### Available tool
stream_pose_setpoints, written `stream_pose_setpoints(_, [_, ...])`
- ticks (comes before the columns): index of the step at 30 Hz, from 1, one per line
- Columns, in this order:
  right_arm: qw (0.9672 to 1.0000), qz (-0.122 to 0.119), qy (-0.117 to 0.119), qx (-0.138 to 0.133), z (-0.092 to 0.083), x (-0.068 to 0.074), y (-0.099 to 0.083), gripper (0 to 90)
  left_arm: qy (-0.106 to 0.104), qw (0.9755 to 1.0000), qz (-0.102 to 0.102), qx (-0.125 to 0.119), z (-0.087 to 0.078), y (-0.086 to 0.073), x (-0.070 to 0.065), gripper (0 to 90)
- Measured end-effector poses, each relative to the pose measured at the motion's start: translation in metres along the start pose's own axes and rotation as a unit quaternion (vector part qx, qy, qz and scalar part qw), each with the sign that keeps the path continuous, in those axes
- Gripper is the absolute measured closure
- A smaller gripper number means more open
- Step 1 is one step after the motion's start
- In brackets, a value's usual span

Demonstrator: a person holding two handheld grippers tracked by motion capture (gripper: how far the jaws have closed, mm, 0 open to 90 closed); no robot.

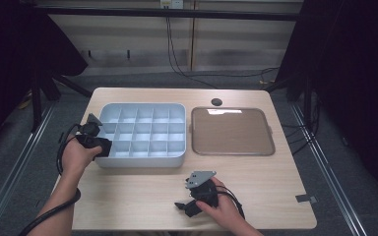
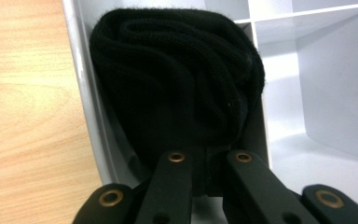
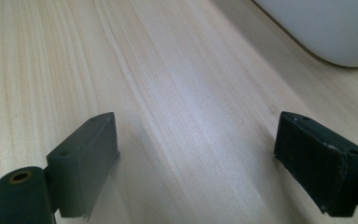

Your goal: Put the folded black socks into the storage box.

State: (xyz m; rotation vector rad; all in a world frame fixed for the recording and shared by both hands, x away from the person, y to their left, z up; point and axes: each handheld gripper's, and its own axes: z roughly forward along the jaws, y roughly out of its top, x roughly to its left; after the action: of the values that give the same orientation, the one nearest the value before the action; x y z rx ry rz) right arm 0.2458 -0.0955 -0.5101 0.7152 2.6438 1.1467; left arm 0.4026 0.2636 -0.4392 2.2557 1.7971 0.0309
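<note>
black knit roll [image 2: 177, 88], probably socks, clamped in left tongs [image 2: 209, 163] inside organizer [image 1: 142, 160] corner cell; next: release; right tongs [image 3: 196, 163] open over bench [image 3: 177, 93].

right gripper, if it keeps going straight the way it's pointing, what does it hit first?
Probably nothing nearby: the right gripper, jaws open, looks along bare table. The compartment tray sits off to the upper right in its own view, seemingly outside that line, though depth is hard to judge.
</note>
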Motion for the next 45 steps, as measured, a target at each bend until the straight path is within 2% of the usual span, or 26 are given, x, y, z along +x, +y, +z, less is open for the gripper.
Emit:
stream_pose_setpoints(4, [1.0, 0.0, 0.0, 0.0, 0.0, 0.0, 0.0, 12.9, -0.001, 1.0, 0.003, -0.003, -0.005, -0.001, 0.0, 88.1])
stream_pose_setpoints(10, [1.0, 0.001, 0.0, -0.001, 0.0, 0.0, 0.0, 12.9, -0.006, 0.9998, 0.006, -0.017, -0.018, -0.001, 0.0, 79.8])
stream_pose_setpoints(16, [1.0, 0.001, 0.0, -0.001, 0.0, 0.0, 0.0, 12.9, -0.01, 0.9995, 0.012, -0.027, -0.029, -0.002, -0.002, 66.4])
stream_pose_setpoints(18, [1.0, 0.001, 0.0, 0.0, 0.0, 0.0, 0.0, 12.9, -0.019, 0.9993, 0.004, -0.031, -0.034, -0.003, -0.001, 61.1])
stream_pose_setpoints(20, [1.0, 0.001, 0.0, 0.0, 0.0, 0.0, 0.0, 12.9, -0.022, 0.9991, 0.006, -0.036, -0.037, -0.003, 0.0, 55.3])
stream_pose_setpoints(28, [1.0, 0.001, 0.0, 0.0, 0.0, 0.0, 0.0, 12.9, -0.029, 0.9983, 0.023, -0.044, -0.046, -0.007, -0.003, 39.6])
stream_pose_setpoints(32, [1.0, 0.0, 0.001, -0.001, 0.0, 0.0, 0.0, 12.9, -0.032, 0.9978, 0.036, -0.044, -0.046, -0.008, -0.005, 36.8])
stream_pose_setpoints(45, [1.0, -0.001, 0.001, -0.001, 0.0, 0.0, 0.0, 12.9, -0.051, 0.9962, 0.056, -0.044, -0.048, -0.014, -0.015, 30.8])
